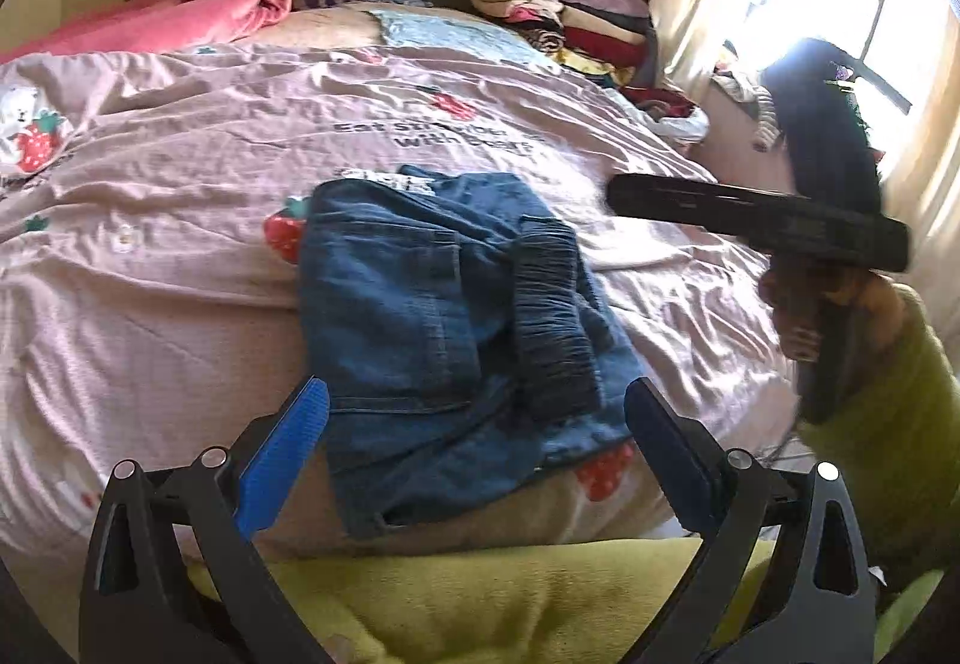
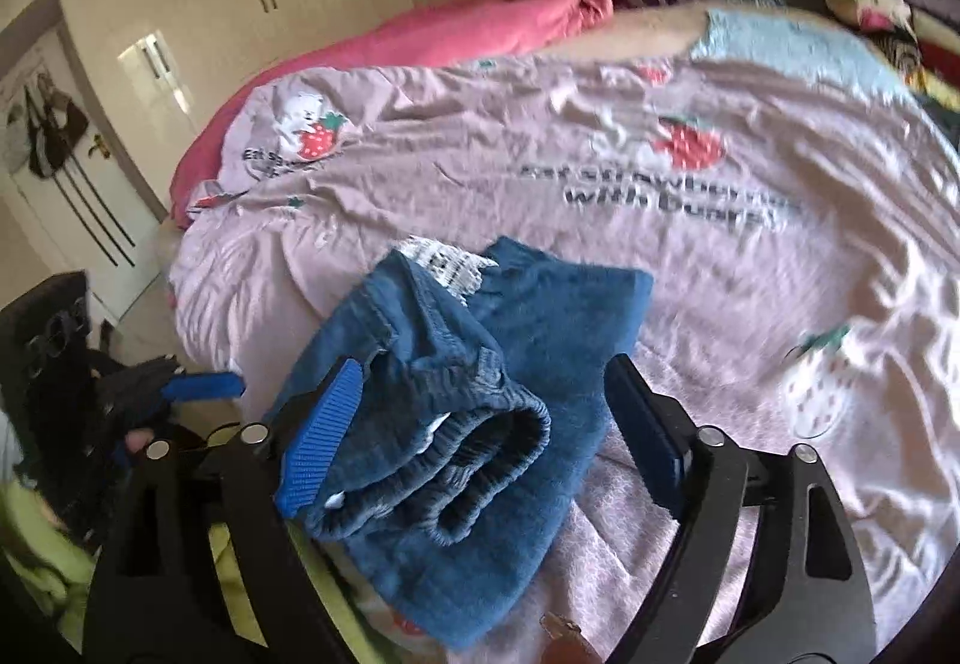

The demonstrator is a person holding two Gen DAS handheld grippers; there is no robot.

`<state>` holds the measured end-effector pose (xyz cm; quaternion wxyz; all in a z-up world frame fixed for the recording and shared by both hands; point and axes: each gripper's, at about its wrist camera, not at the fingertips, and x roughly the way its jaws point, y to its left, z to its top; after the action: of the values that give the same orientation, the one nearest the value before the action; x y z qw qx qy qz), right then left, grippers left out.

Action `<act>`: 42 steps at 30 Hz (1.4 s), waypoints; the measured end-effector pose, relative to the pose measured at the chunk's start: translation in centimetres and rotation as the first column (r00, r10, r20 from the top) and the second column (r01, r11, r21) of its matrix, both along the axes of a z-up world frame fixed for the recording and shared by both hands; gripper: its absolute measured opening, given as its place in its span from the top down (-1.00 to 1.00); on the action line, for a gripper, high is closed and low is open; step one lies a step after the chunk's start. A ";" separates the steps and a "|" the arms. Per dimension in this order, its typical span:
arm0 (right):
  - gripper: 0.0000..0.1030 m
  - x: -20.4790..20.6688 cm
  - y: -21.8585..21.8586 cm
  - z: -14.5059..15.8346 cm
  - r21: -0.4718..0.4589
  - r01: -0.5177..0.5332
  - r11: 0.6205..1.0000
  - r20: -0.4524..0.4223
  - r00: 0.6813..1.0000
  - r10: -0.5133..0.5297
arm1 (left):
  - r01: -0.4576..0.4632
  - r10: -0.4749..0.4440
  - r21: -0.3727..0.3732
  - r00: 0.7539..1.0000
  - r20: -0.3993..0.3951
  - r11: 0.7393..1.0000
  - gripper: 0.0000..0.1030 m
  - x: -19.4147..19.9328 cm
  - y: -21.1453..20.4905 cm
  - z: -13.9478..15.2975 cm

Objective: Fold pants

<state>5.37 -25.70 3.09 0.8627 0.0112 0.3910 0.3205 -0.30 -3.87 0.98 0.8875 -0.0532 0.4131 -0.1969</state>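
Here, folded blue pants (image 1: 456,328) lie on pink strawberry-print bed cover (image 1: 180,256), just ahead of left tongs (image 1: 477,412), spread wide, touching nothing. Right tongs (image 2: 480,412) also wide; elastic waistband (image 2: 474,460) sits between blue pads (image 2: 318,442), no squeeze visible. Clothes pile (image 1: 570,9) far beyond both.

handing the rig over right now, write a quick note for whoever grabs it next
Left gripper: open, empty, the near edge of the pants between its fingers, untouched.
Right gripper: open; the waistband end lies between the fingers, not pinched.
Pants: folded into a compact bundle on the pink bedspread, near the bed's near edge, waistband on top.
Done: the folding looks finished and both grips are off.
Left: tidy the loose waistband end if wanted, otherwise pull both grippers back.
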 end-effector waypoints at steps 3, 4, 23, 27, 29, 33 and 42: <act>-0.57 -1.4 -0.3 1.2 -0.026 -0.012 1.000 0.055 0.998 0.013 | -0.012 0.012 0.011 1.000 0.001 1.000 -0.91 0.1 0.3 0.1; -0.58 -1.8 -0.3 1.6 -0.032 -0.016 0.999 0.071 0.997 0.019 | -0.019 0.019 0.017 1.000 -0.001 1.000 -0.91 0.1 0.4 0.2; -0.67 -5.5 0.2 -1.0 -0.161 -0.088 0.983 0.050 0.994 0.097 | -0.172 0.173 0.024 0.978 -0.116 0.985 -0.91 4.2 4.3 -2.3; -0.67 -2.8 -1.0 -3.0 -0.085 0.022 0.996 -0.040 0.999 -0.025 | -0.188 0.188 0.013 0.971 -0.148 0.982 -0.91 5.4 4.9 -3.6; -0.67 -2.1 -1.1 -3.5 -0.080 0.047 0.996 -0.065 0.997 -0.052 | -0.185 0.185 0.012 0.971 -0.150 0.983 -0.91 5.8 4.8 -4.0; -0.38 -1.9 -0.7 -3.2 -0.031 0.026 0.999 -0.065 0.997 -0.028 | -0.170 0.169 0.007 0.974 -0.148 0.985 -0.91 6.2 4.5 -4.6; 0.07 -9.3 9.6 -1.5 -0.205 -0.469 0.859 0.102 0.863 0.495 | -0.149 0.149 0.012 0.978 -0.149 0.989 -0.91 8.6 4.7 -5.0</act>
<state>-3.93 -16.13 1.62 0.7793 -0.1864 0.3413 0.4914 8.28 0.80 -4.04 0.8664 -0.0980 0.4734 -0.1252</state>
